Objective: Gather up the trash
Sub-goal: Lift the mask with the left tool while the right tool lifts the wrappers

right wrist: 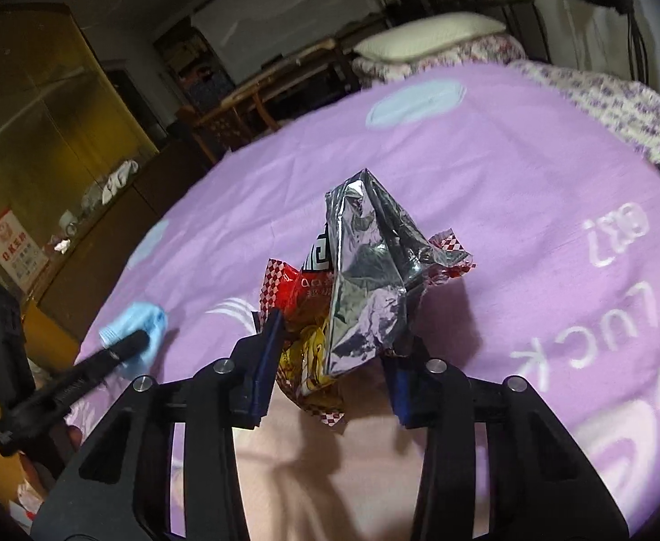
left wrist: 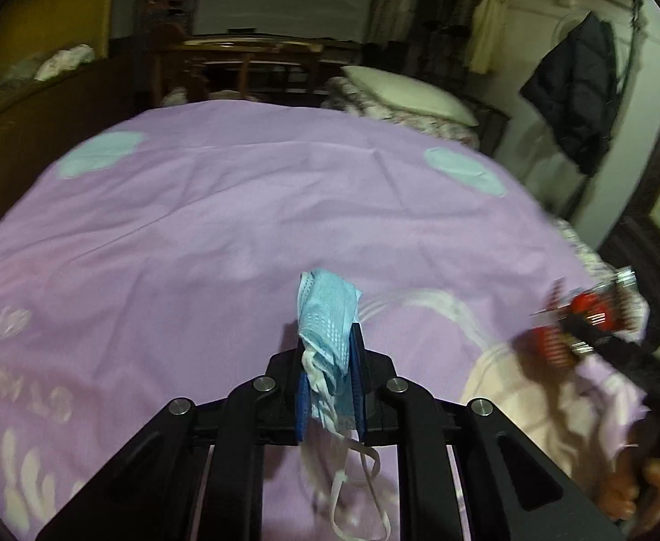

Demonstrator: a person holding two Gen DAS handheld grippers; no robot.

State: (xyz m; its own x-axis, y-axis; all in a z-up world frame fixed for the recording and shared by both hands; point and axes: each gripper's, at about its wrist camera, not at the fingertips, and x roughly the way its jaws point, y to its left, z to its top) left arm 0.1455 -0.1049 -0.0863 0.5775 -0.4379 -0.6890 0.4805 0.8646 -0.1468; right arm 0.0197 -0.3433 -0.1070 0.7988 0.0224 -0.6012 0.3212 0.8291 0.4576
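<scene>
Left gripper (left wrist: 328,360): pinching blue mask (left wrist: 327,315), straps hanging, above purple bedspread (left wrist: 240,216).
Right gripper (right wrist: 336,329): clamping crumpled foil wrapper (right wrist: 366,270), above the bedspread.

Light blue face mask (left wrist: 327,311) with white ear loops; snack wrapper (right wrist: 366,270) silver foil inside, red with red-white checker edges and yellow print outside. Bedspread (left wrist: 240,225) lilac with pale blue ovals, white lettering; black grippers, blue pads (right wrist: 269,351).
</scene>
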